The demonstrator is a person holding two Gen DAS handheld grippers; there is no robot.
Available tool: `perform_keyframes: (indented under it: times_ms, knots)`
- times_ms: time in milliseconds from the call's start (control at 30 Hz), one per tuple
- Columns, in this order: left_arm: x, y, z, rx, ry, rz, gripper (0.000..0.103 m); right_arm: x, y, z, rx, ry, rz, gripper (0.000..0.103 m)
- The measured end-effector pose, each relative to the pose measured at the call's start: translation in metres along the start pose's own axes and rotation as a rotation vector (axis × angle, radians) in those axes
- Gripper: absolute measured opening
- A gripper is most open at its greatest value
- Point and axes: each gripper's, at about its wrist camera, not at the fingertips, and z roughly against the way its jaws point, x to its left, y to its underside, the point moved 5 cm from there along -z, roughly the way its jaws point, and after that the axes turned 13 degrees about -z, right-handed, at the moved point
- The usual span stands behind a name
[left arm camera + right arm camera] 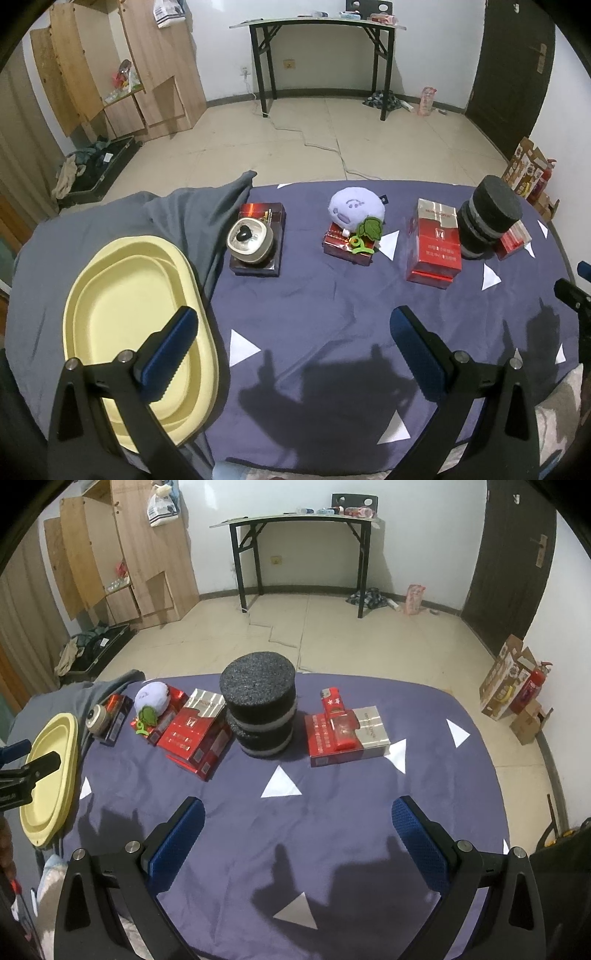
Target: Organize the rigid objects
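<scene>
On the purple cloth stand a row of things: a beige round case [250, 240] on a dark box [258, 236], a lilac plush toy [356, 209] on a red box [347, 247], a tall red carton [434, 243] and a black foam cylinder [487, 218]. The right wrist view shows the cylinder [263, 712] in the middle, the red carton [194, 733] to its left and a red-and-silver box [347, 734] with a red lighter [334, 707] on it. A yellow tray [140, 332] lies at left. My left gripper [293, 350] and right gripper [297, 834] are open, empty, short of the row.
A grey cloth [177, 218] lies bunched under the tray at the table's left. Beyond the table are tiled floor, a black folding desk [321, 26], a wooden wardrobe [110, 74] and a dark door [513, 66]. The left gripper's arm [22, 771] shows at the right wrist view's left edge.
</scene>
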Motion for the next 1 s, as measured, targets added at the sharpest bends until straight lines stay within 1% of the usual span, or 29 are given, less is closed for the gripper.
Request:
perform_keyframes:
  times_ms: [100,233,367,600,833,1000]
  knots:
    - [-0.002,-0.002,-0.001,-0.002,0.003,0.003,0.103,0.000,0.000,0.002,0.002,-0.011,-0.016,0.103]
    - [-0.006,-0.006,0.001,-0.015,0.001,-0.003,0.103,0.005,0.002,0.001,0.008,-0.021,-0.002,0.103]
    - [-0.007,-0.010,0.003,-0.023,-0.042,-0.021,0.103,0.007,0.003,-0.001,0.011,-0.027,0.003,0.103]
    - [-0.005,-0.011,0.003,-0.026,-0.048,-0.028,0.103,0.003,0.002,-0.005,0.014,-0.021,-0.013,0.103]
    - [-0.005,-0.009,0.002,-0.024,-0.052,-0.025,0.103,0.007,0.002,-0.004,0.005,-0.024,0.001,0.103]
    - [-0.005,-0.009,0.000,-0.019,-0.042,-0.016,0.103,0.005,0.002,-0.006,0.012,-0.025,-0.009,0.103]
